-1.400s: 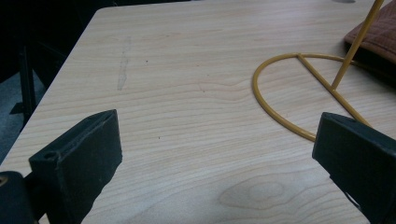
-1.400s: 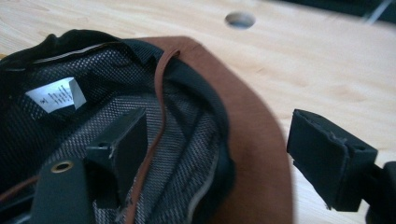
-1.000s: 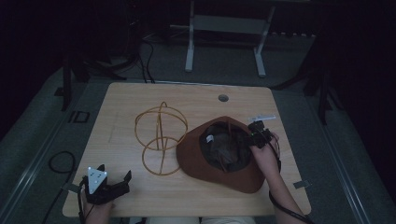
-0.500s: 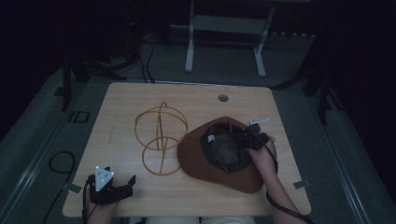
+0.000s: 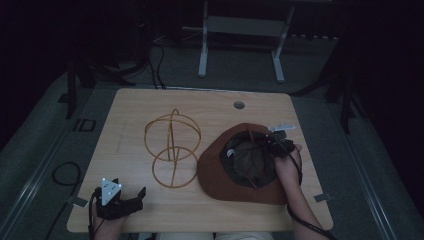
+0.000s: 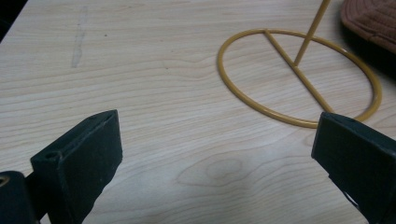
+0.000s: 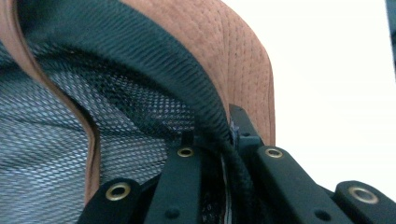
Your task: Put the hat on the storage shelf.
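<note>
A brown wide-brimmed hat (image 5: 215,175) lies upside down on the right half of the wooden table, its dark mesh lining (image 7: 140,70) facing up. My right gripper (image 5: 272,142) sits at the far right of the crown opening. Its jaws have just been closing and now pinch the black inner band and brown edge (image 7: 224,46) of the hat; the right gripper (image 7: 229,140) is shut on it. My left gripper (image 5: 139,200) rests at the table's front left corner, open, with bare wood between its fingers (image 6: 79,154).
A yellow wire hat stand (image 5: 172,145) with a round base ring (image 6: 299,72) stands left of the hat, just ahead of the left gripper. The hat's brim (image 6: 373,23) lies beyond the ring. A cable hole (image 5: 239,105) sits near the table's far edge.
The right gripper's jaws have closed onto the hat's crown edge, shifting slightly inward. The left gripper has stayed at the front left corner.
</note>
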{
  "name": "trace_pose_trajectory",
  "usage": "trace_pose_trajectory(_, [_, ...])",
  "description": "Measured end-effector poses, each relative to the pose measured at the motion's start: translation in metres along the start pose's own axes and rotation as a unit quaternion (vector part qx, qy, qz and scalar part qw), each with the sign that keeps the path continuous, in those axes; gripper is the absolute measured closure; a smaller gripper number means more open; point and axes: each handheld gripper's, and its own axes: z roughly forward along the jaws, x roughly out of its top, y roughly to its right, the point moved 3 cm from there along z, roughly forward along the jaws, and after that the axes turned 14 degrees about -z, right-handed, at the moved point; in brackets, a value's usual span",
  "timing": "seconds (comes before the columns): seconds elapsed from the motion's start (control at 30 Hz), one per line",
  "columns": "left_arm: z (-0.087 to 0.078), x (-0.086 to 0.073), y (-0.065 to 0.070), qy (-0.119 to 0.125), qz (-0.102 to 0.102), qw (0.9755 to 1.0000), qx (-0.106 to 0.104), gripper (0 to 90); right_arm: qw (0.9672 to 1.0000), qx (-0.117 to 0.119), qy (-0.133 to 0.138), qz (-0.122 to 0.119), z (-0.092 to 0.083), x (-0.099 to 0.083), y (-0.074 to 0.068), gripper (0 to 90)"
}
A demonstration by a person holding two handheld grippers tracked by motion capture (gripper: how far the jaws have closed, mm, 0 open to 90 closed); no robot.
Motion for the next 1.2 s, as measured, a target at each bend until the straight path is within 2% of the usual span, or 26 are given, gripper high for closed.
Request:
trace_pose_trajectory(0.13, [-0.002, 0.000, 0.009, -0.008, 0.005, 0.9999, -0.012, 2.4, 0.9991, 0.000, 0.040, 0.010, -0.022, 0.009, 0.009, 84.5])
trace_pose_trajectory(0.3, [-0.005, 0.001, 0.028, -0.017, 0.020, 0.9990, -0.036, 2.4, 0.9957, 0.003, 0.088, 0.030, -0.051, 0.019, 0.022, 84.5])
trace_pose_trajectory(0.37, [-0.005, 0.001, 0.039, -0.025, 0.028, 0.9980, -0.051, 2.4, 0.9945, 0.005, 0.099, 0.034, -0.059, 0.021, 0.025, 84.4])
trace_pose_trajectory(0.5, [-0.006, -0.004, 0.061, -0.044, 0.053, 0.9952, -0.070, 2.4, 0.9897, 0.002, 0.136, 0.045, -0.079, 0.025, 0.032, 84.3])
trace_pose_trajectory(0.6, [-0.006, -0.010, 0.079, -0.061, 0.073, 0.9914, -0.090, 2.4, 0.9867, 0.002, 0.154, 0.051, -0.092, 0.025, 0.036, 84.3])
trace_pose_trajectory(0.67, [-0.004, -0.014, 0.090, -0.075, 0.086, 0.9881, -0.103, 2.4, 0.9857, 0.002, 0.160, 0.052, -0.097, 0.025, 0.037, 84.2])
trace_pose_trajectory(0.77, [0.001, -0.019, 0.103, -0.101, 0.089, 0.9824, -0.130, 4.6, 0.9831, 0.007, 0.173, 0.060, -0.102, 0.024, 0.041, 84.1])
trace_pose_trajectory(0.8, [0.002, -0.020, 0.105, -0.105, 0.092, 0.9813, -0.133, 4.7, 0.9814, 0.013, 0.180, 0.065, -0.103, 0.023, 0.043, 84.0])
trace_pose_trajectory(0.87, [0.004, -0.020, 0.112, -0.106, 0.097, 0.9804, -0.134, 4.7, 0.9794, 0.015, 0.188, 0.073, -0.106, 0.022, 0.044, 84.0])
trace_pose_trajectory(0.9, [0.005, -0.020, 0.118, -0.110, 0.102, 0.9787, -0.140, 4.7, 0.9787, 0.013, 0.191, 0.074, -0.107, 0.021, 0.045, 84.0])
trace_pose_trajectory(0.97, [0.006, -0.018, 0.127, -0.110, 0.116, 0.9772, -0.139, 4.7, 0.9775, 0.013, 0.197, 0.075, -0.111, 0.020, 0.045, 84.0])
trace_pose_trajectory(1.0, [0.008, -0.016, 0.132, -0.113, 0.116, 0.9751, -0.152, 4.8, 0.9775, 0.010, 0.198, 0.073, -0.112, 0.019, 0.045, 84.0])
trace_pose_trajectory(1.07, [0.011, -0.012, 0.143, -0.112, 0.114, 0.9741, -0.161, 5.0, 0.9772, 0.006, 0.200, 0.071, -0.115, 0.017, 0.046, 84.0])
trace_pose_trajectory(1.2, [0.019, -0.006, 0.167, -0.114, 0.127, 0.9678, -0.185, 5.2, 0.9773, 0.004, 0.200, 0.071, -0.118, 0.012, 0.047, 84.0])
